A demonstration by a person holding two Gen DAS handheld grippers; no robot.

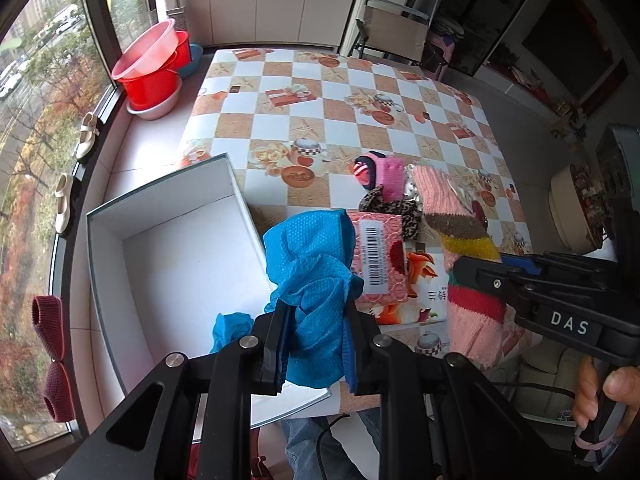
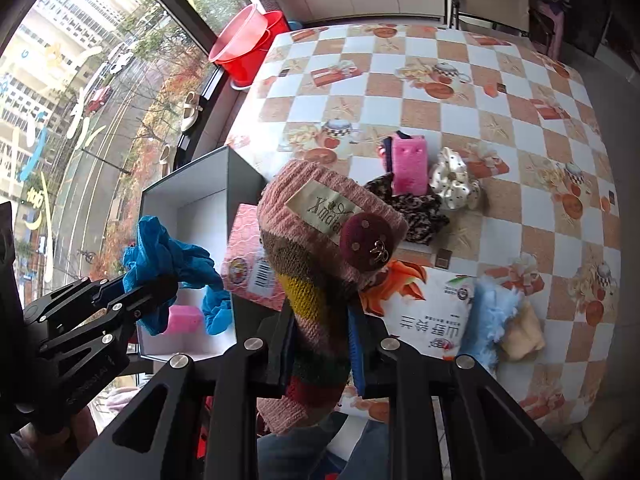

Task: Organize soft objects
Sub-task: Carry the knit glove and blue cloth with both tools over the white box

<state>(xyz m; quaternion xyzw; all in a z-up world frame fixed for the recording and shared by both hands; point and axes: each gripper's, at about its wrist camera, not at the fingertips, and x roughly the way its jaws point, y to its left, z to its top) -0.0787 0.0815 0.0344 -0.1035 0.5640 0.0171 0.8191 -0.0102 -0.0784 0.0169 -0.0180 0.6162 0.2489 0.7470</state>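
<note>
- The left gripper [image 1: 316, 336] had its jaws clamped on a crumpled blue mesh cloth [image 1: 316, 264], held above the near edge of the open white box [image 1: 160, 216], probably its destination.
- The right gripper [image 2: 320, 344] had its jaws clamped on a pink striped knit hat [image 2: 320, 240] over the tabletop [image 2: 520, 128]; its label read roughly "Xmdie".
- The right gripper's body read "DAS".

Black left tool [image 1: 316, 344], silver screws, right tool [image 2: 322, 344] marked DAS, jeans

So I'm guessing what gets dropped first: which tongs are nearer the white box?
Left. The left tongs, shut on the blue cloth, hang at the box edge; the right tongs, gripping the knit hat, are further off.
</note>
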